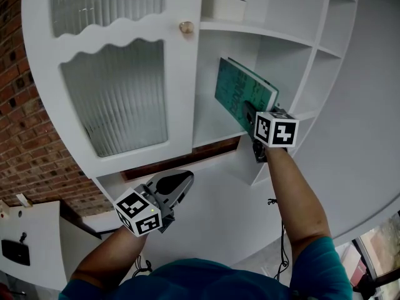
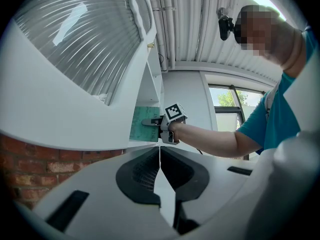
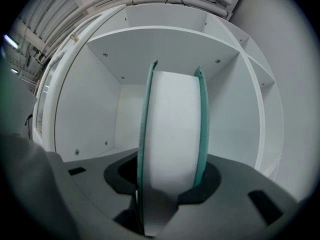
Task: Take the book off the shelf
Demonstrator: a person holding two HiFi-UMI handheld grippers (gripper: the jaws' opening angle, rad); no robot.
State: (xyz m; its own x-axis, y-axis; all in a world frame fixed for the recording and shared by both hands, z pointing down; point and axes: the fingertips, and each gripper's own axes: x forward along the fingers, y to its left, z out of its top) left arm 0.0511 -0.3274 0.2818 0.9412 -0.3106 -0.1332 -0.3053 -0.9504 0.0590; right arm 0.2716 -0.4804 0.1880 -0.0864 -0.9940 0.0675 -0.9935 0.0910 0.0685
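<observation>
Right gripper (image 1: 249, 112) pinches the green book (image 1: 239, 87) on the shelf (image 1: 211, 137); left gripper (image 1: 182, 180) is pressed together, empty.

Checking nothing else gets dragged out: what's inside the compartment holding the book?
Only the green book, clamped in the right claw; the compartment walls beside it look bare. The back wall behind the book is covered.

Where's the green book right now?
Head view, right of centre: the book stands in the shelf bay beside the glass door, clamped by the right gripper.
</observation>
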